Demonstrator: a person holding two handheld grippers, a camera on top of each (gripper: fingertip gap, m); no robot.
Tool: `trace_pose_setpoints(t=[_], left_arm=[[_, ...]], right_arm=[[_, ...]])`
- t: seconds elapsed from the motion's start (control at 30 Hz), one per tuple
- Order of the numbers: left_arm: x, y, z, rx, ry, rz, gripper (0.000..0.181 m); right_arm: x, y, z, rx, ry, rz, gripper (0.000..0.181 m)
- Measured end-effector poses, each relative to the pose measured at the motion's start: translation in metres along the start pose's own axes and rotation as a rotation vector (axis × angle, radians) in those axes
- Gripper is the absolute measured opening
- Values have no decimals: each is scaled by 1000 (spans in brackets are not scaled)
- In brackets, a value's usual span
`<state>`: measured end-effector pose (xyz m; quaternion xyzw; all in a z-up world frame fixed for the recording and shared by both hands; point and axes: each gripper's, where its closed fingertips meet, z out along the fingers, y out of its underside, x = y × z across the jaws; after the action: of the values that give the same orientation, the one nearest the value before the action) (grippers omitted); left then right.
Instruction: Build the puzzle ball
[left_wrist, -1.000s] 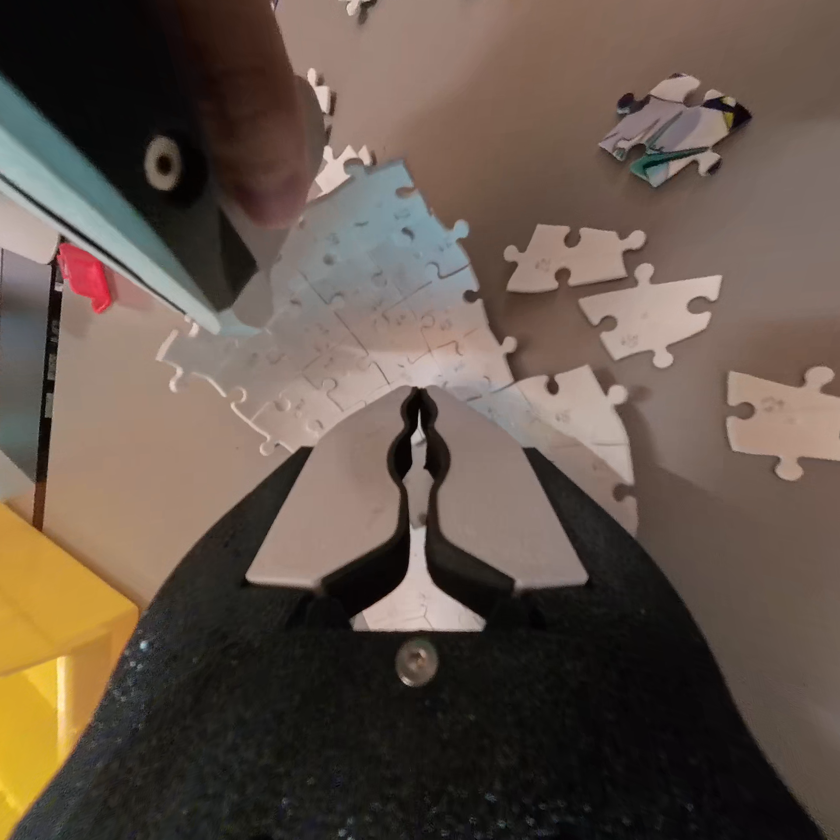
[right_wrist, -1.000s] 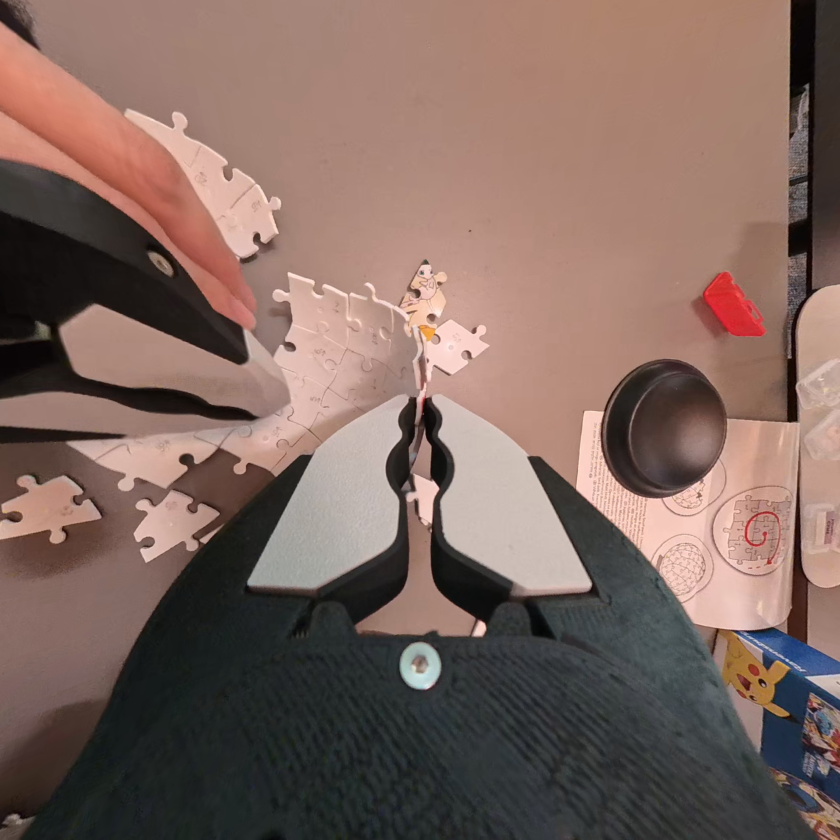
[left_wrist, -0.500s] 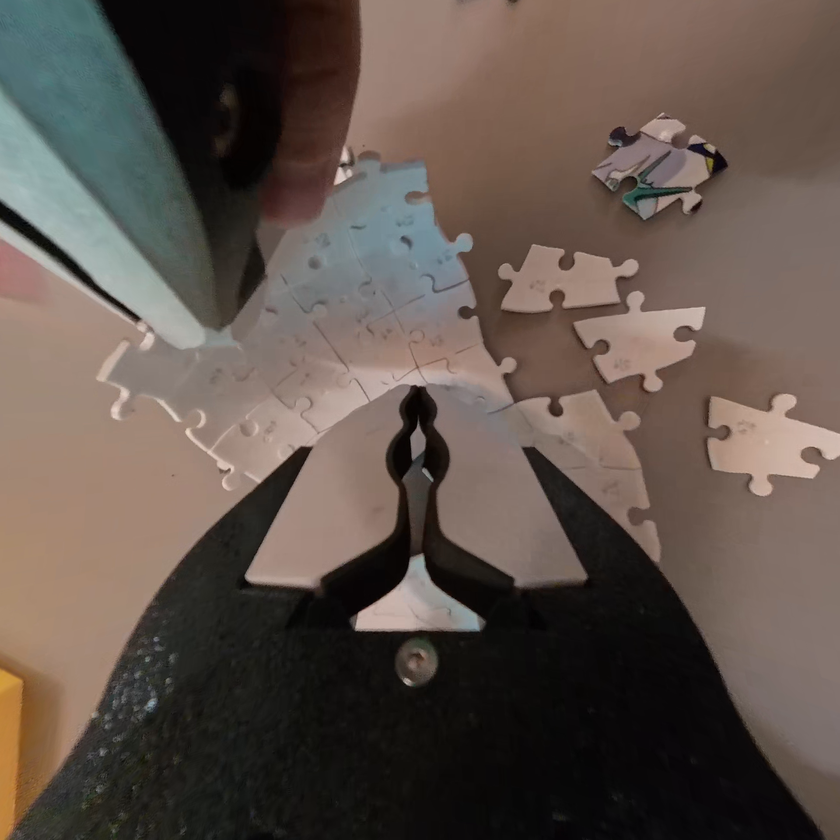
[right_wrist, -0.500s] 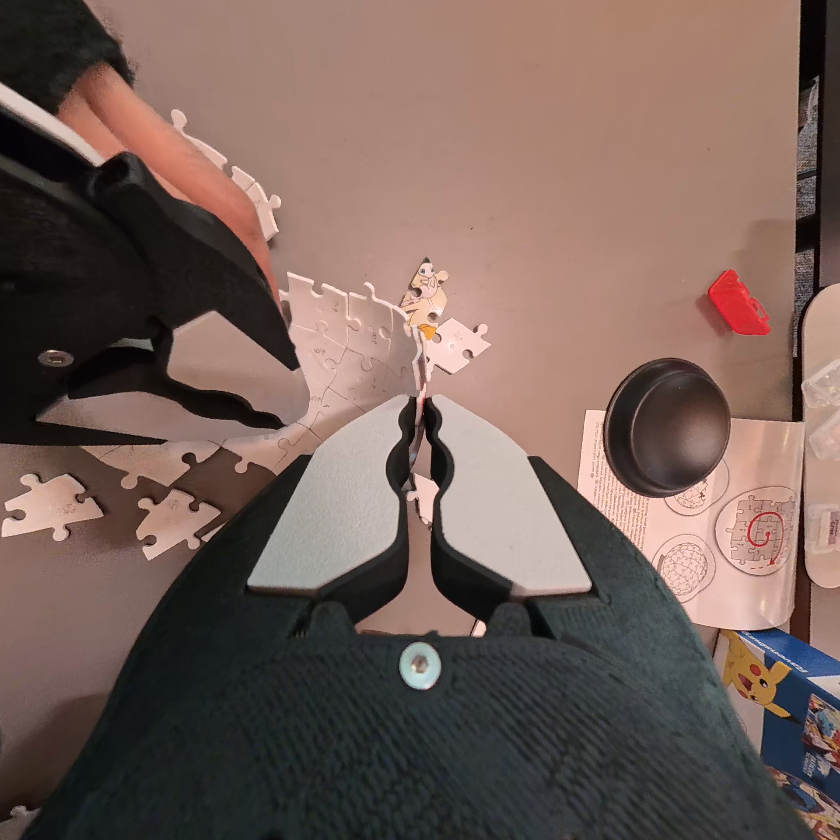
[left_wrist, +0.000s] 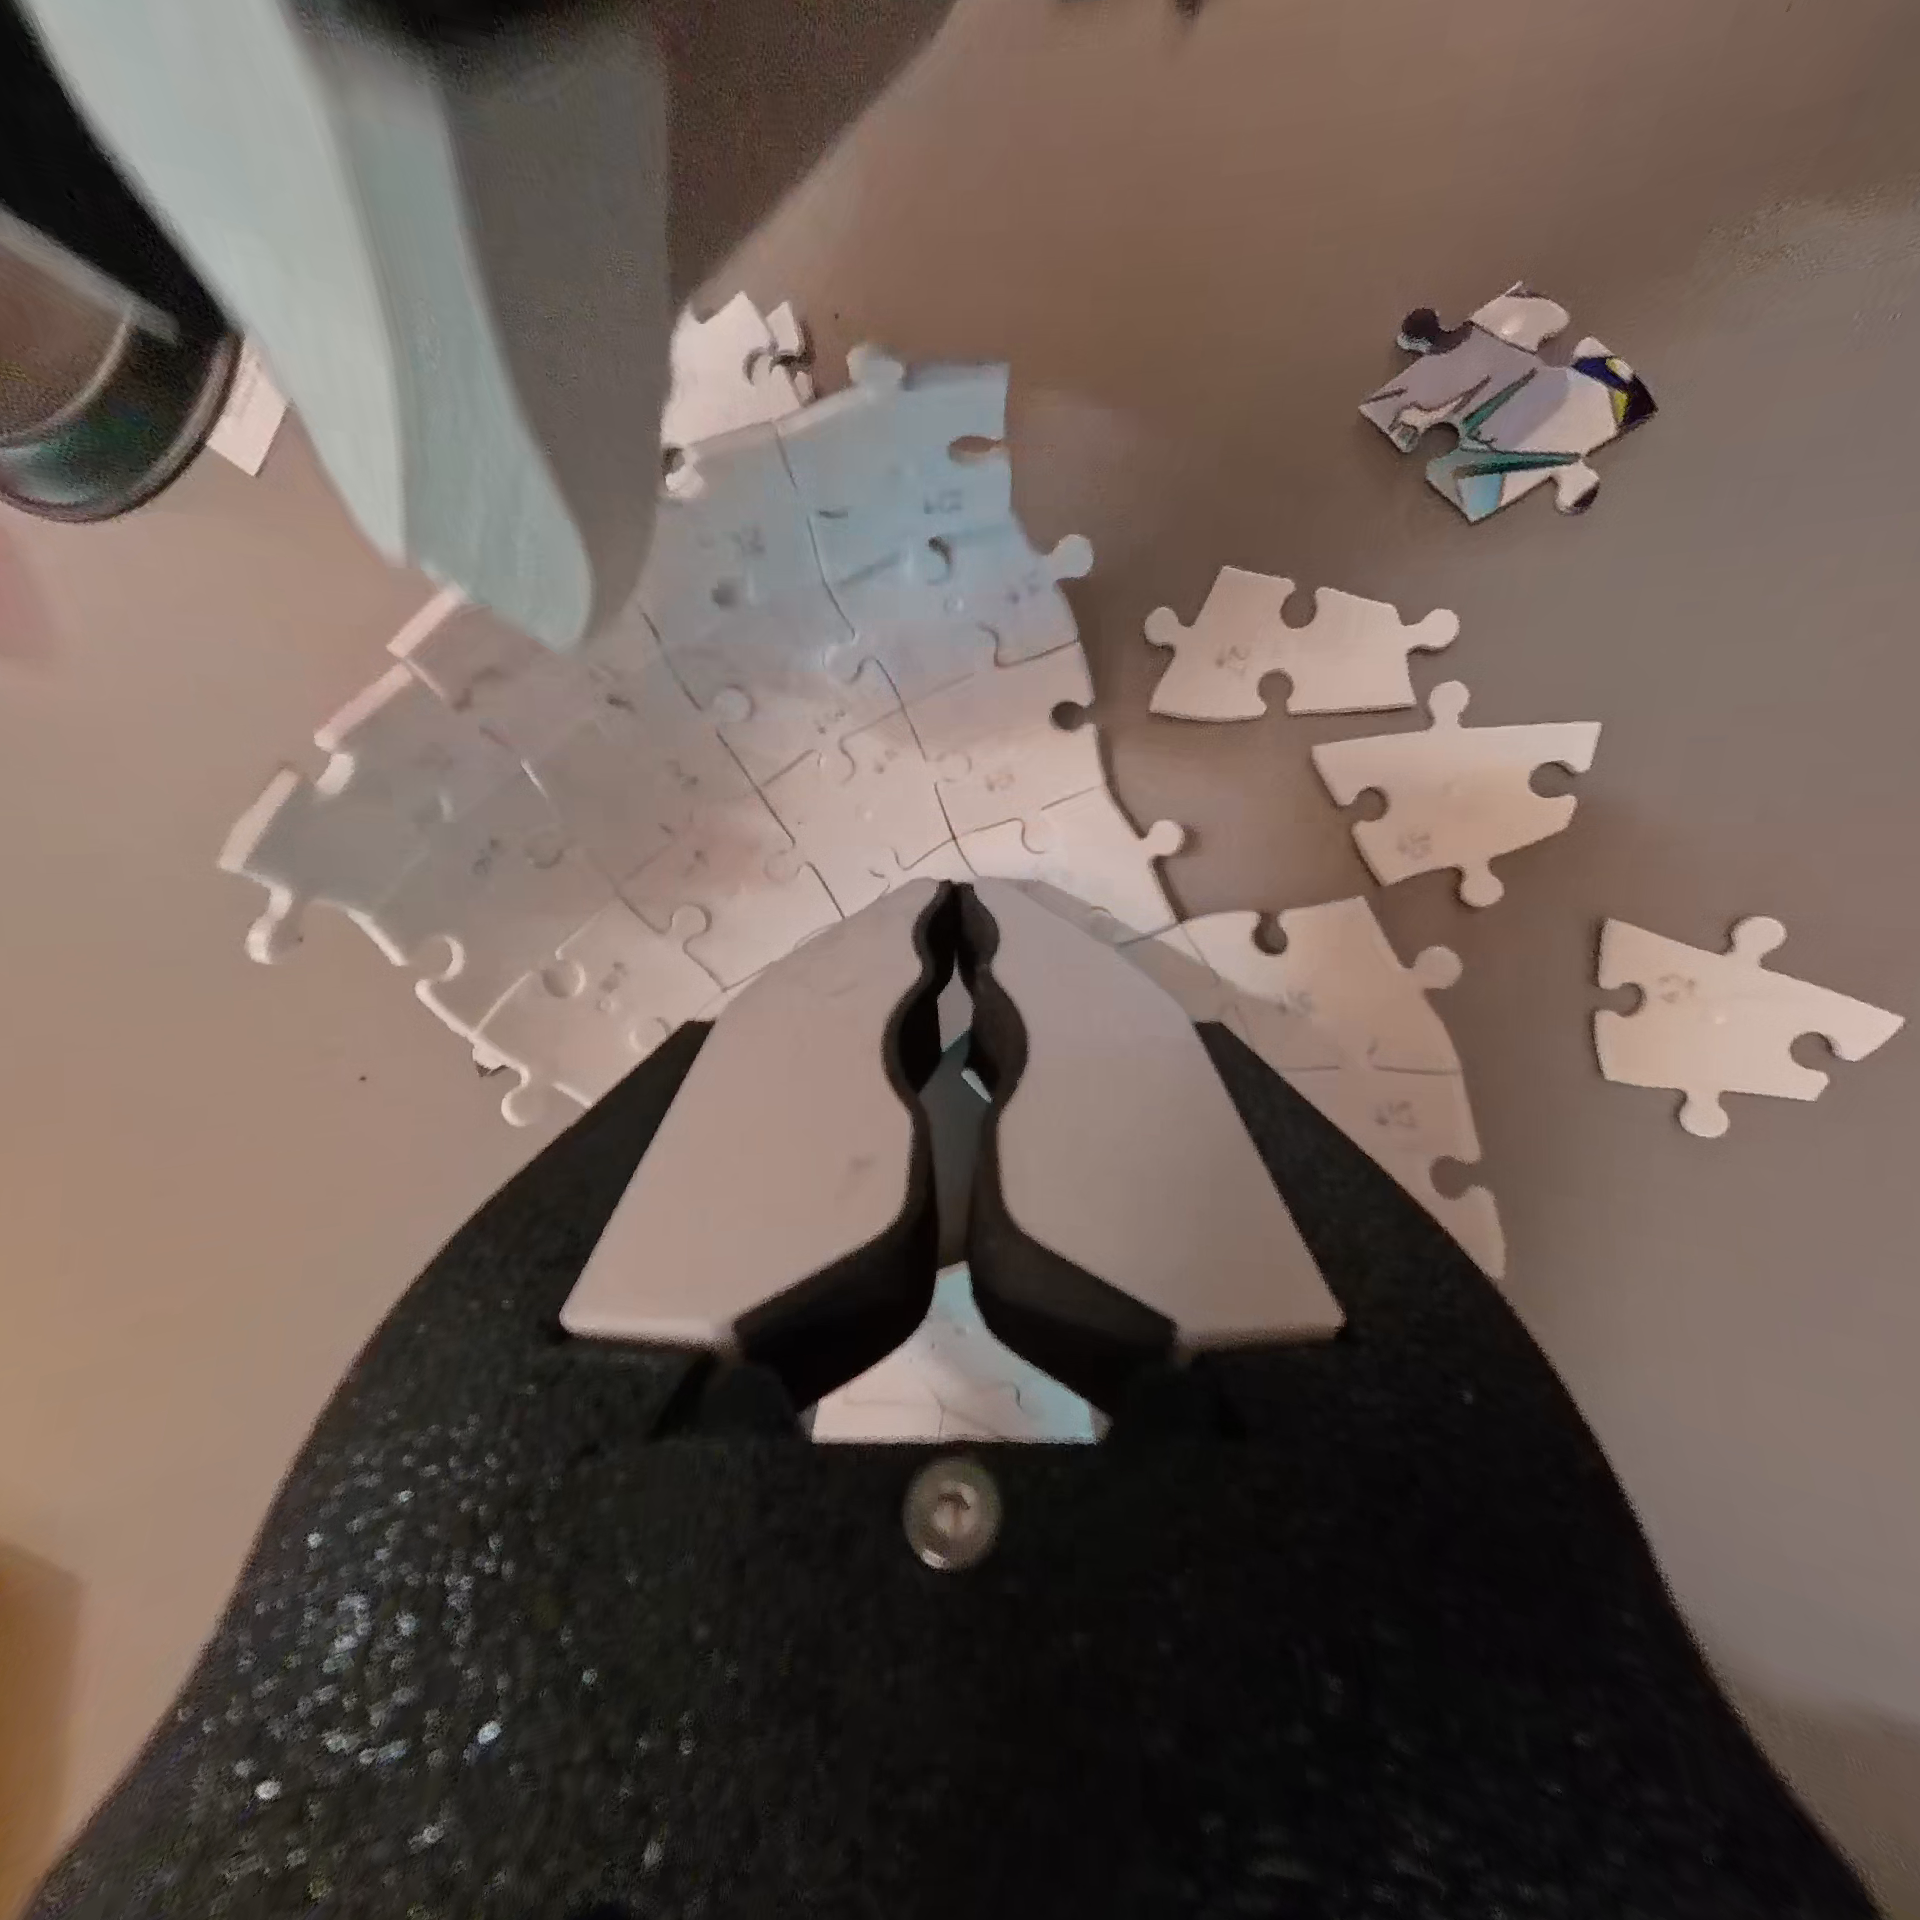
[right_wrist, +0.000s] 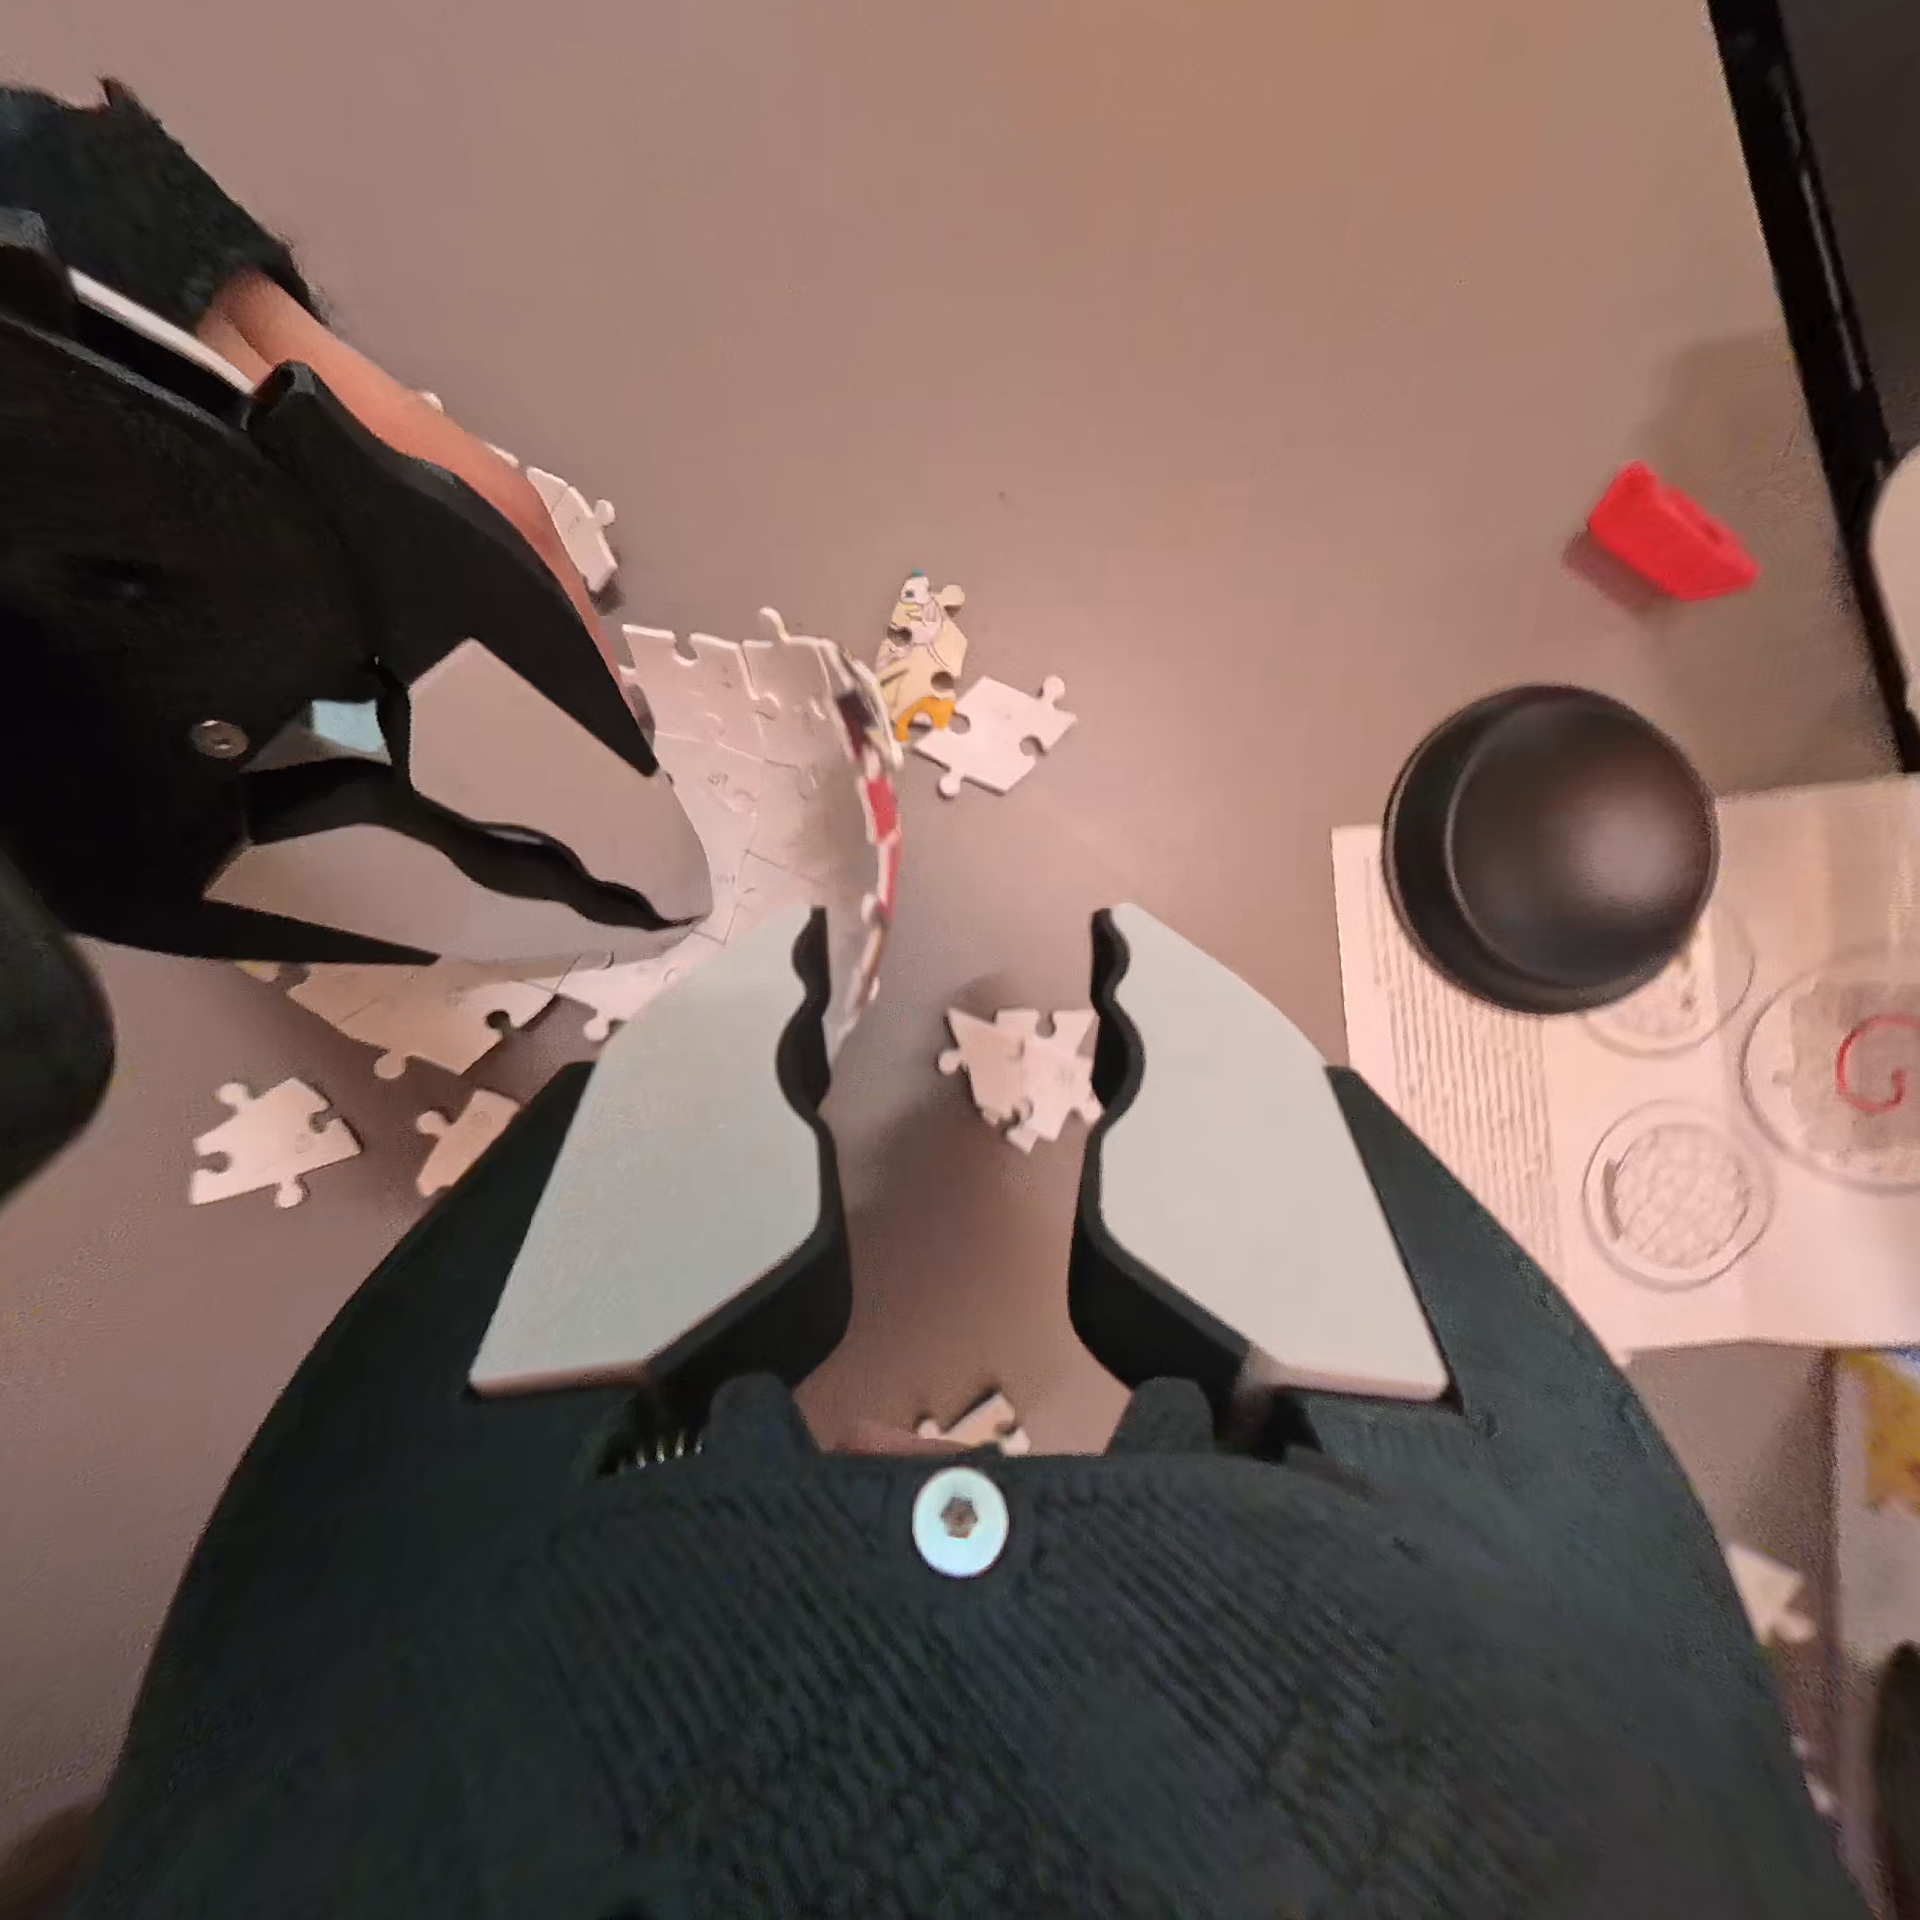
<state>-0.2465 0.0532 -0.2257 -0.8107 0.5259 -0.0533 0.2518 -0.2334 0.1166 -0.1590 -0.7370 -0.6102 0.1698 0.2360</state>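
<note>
Puzzle ball, so far, is only a curved shell of joined pieces (left_wrist: 852, 717) lying white side up on the grey table (right_wrist: 1143, 312), with its printed face showing along the raised rim in the right wrist view. Your left gripper (left_wrist: 954, 925) is clenched at the near edge of that shell; a pale sliver shows between its fingers, so it is probably pinching the shell, though the tips hide the actual contact. Your right gripper (right_wrist: 956, 925) is released, jaws wide apart, with the shell's rim just beside its left finger and a small cluster of loose pieces (right_wrist: 1023, 1060) on the table between the fingers. You look to be between pieces: the shell is steadied and the free gripper needs the next one. That calls for closing on one thin, flat piece by its edge, lifting it, then lining its tabs up with the open sockets along the shell's border. The left wrist view gives you what the right cannot: the joints inside the shell, several white pieces (left_wrist: 1455, 790) to its right and one printed piece (left_wrist: 1507, 405) face up. The right wrist view alone shows the black dome stand (right_wrist: 1548, 842), the instruction sheet (right_wrist: 1507, 1174) and a red clip (right_wrist: 1662, 540).
</note>
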Motion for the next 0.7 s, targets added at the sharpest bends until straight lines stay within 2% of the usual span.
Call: trace_pose_setpoints(t=[0.03,0.13,0.2,0.3,0.43,0.57,0.7], left_arm=[[0,0,0,-2,0,-1,0],[0,0,0,-5,-4,-7,0],[0,0,0,-6,-6,-18,0],[0,0,0,-10,-19,-25,0],[0,0,0,1,-30,-55,0],[0,0,0,13,-31,-66,0],[0,0,0,11,-32,-71,0]], right_arm=[[2,4,-6,23,-6,54,51],[0,22,-18,78,-74,230,55],[-6,31,-22,117,-104,271,54],[-7,23,-27,261,7,300,43],[-35,27,-10,295,65,226,46],[-32,38,8,312,196,300,44],[-29,39,20,363,222,384,42]])
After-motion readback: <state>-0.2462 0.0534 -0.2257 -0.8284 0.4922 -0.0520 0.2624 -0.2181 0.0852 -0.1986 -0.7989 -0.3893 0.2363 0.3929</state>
